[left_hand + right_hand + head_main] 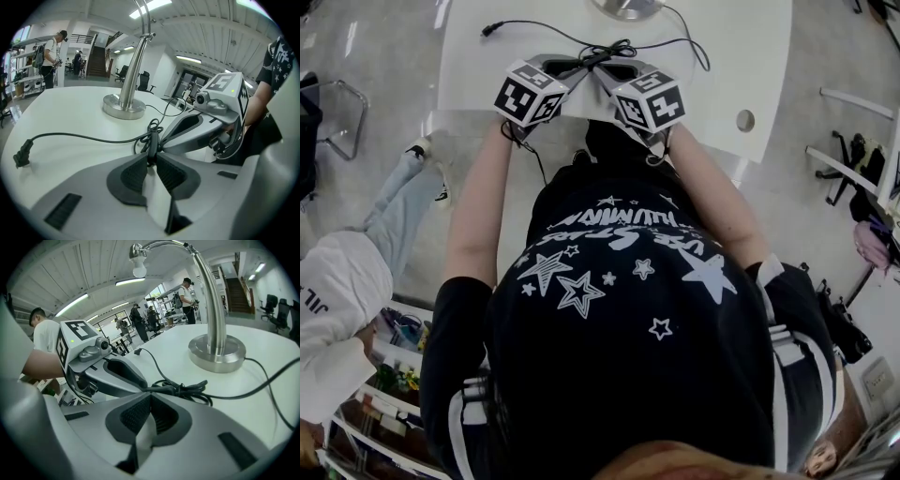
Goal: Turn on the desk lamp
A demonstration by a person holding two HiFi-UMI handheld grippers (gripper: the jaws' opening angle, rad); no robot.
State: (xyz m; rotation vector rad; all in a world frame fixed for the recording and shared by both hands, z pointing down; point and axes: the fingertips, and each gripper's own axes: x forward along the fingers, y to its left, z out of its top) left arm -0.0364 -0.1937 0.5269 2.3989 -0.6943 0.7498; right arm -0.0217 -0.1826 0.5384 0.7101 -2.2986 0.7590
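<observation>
Lamp [213,310] chrome w/ bare bulb [139,271]; L hand-held gripper [152,155] pinches cord switch [153,140], R hand-held gripper [150,393] closed alongside.

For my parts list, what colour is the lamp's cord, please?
The cord is black; the left gripper view shows it best.

In the head view we see the desk lamp [626,7] cut off at 12 o'clock, only part of its base showing, and the person's torso [628,281] hides the counter's [750,56] near edge. In the left gripper view the lamp's stem runs out at 12 o'clock, and the cord switch's [152,140] lower end vanishes between the left tool's [151,157] tips. In the right gripper view the right tool's [149,395] closed tips cover where they meet the cord [187,390]; we cannot tell whether it is pinched.
</observation>
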